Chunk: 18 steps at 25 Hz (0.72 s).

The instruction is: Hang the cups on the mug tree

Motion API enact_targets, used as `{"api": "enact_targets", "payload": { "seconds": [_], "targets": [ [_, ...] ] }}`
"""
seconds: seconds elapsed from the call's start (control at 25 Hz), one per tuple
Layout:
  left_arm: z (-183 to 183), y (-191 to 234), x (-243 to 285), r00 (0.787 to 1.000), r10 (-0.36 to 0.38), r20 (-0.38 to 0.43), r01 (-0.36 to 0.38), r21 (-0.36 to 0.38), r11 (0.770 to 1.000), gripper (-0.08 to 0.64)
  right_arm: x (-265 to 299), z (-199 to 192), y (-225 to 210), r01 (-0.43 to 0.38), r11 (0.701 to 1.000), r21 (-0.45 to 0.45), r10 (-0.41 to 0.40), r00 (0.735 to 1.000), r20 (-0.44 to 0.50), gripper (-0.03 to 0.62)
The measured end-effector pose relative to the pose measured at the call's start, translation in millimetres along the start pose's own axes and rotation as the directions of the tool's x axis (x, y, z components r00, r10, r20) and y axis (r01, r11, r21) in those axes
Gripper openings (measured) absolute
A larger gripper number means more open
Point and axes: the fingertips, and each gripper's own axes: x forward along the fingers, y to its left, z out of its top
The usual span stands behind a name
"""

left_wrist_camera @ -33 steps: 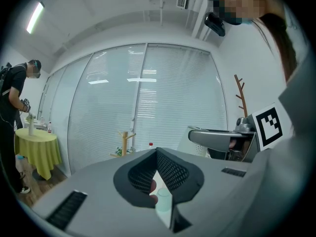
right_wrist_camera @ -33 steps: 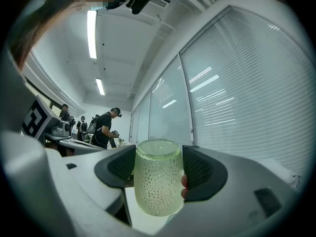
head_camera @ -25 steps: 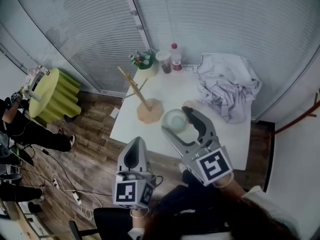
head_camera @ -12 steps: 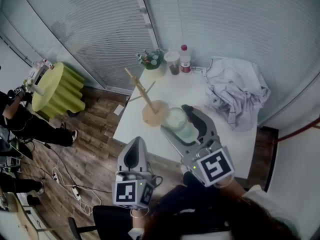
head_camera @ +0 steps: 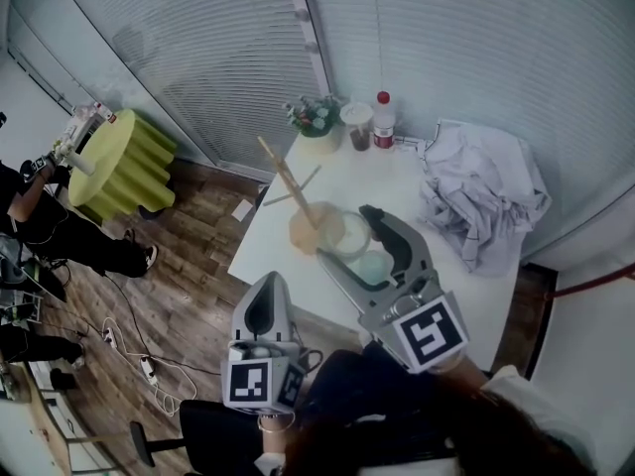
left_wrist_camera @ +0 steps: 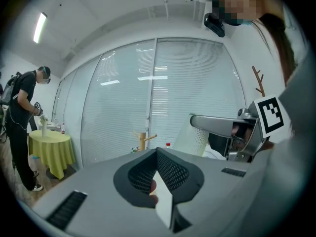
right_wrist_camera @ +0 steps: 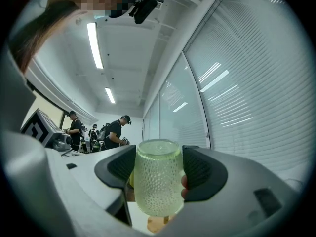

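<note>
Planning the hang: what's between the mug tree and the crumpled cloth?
Head view: the green cup in the right gripper, next to the mug tree; then bare table up to the cloth.

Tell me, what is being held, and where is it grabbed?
The right hand-held gripper holds the green glass cup by its bumpy sides. The left hand-held gripper is shut, holding nothing.

From my station I see a white worktop (head_camera: 397, 181) with a crumpled white cloth (head_camera: 484, 201) heaped at its right end. At the far edge stand a red-capped bottle (head_camera: 383, 122), a jar (head_camera: 357, 127) of something dark and a small potted plant (head_camera: 317, 125). Left, on the wooden floor (head_camera: 189, 286), is a round table draped in yellow-green (head_camera: 124, 167), with a person in black (head_camera: 50, 231) beside it.
</note>
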Motion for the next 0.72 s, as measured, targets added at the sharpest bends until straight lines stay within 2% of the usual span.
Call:
{"api": "enact_targets", "payload": {
  "seconds": [0.2, 0.36, 0.72],
  "targets": [
    [-8, 4, 5, 0.999, 0.012, -0.039, -0.011, 0.006, 1.000, 0.000, 6, -2, -2, -0.015, 1.000, 0.008, 0.015, 1.000, 0.004, 0.302],
    [-5, 7, 8, 0.999, 0.014, -0.030, -0.014, -0.008, 1.000, 0.000, 9, -3, -3, -0.009, 1.000, 0.022, 0.009, 1.000, 0.004, 0.302],
    [-9, 18, 15, 0.999, -0.027, -0.045, 0.027, -0.004, 1.000, 0.000, 16, 0, -1, 0.028, 1.000, 0.010, -0.028, 1.000, 0.005, 0.302]
  ]
}}
